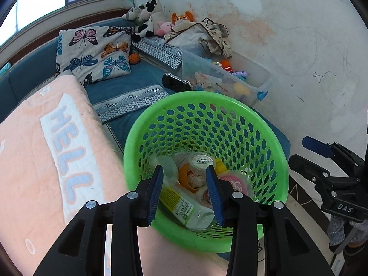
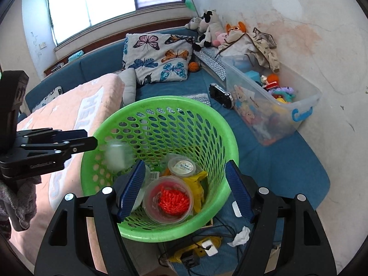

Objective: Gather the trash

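Note:
A green perforated basket (image 1: 271, 142) (image 2: 220, 138) stands on the bed edge and holds trash: a plastic bottle (image 1: 186, 207), a lidded cup (image 1: 201, 161) (image 2: 181, 166), a clear tub of red bits (image 2: 169, 199) and a yellow wrapper (image 2: 197, 184). My left gripper (image 1: 185, 195) is open over the basket; it shows from the side in the right wrist view (image 2: 89, 141). A blurred white object (image 2: 116, 155) hangs in the air just under its tips, inside the basket. My right gripper (image 2: 185, 191) is open and empty above the basket; it shows at the right of the left wrist view (image 1: 317, 147).
A crumpled white tissue (image 2: 240, 237) and a yellow power strip with cables (image 2: 200, 248) lie below the basket. A pink blanket (image 1: 34, 161) lies left. A clear toy bin (image 2: 271, 96), a butterfly pillow (image 2: 158, 57), a black toy car (image 2: 222, 96) and plush toys (image 2: 207, 27) sit behind.

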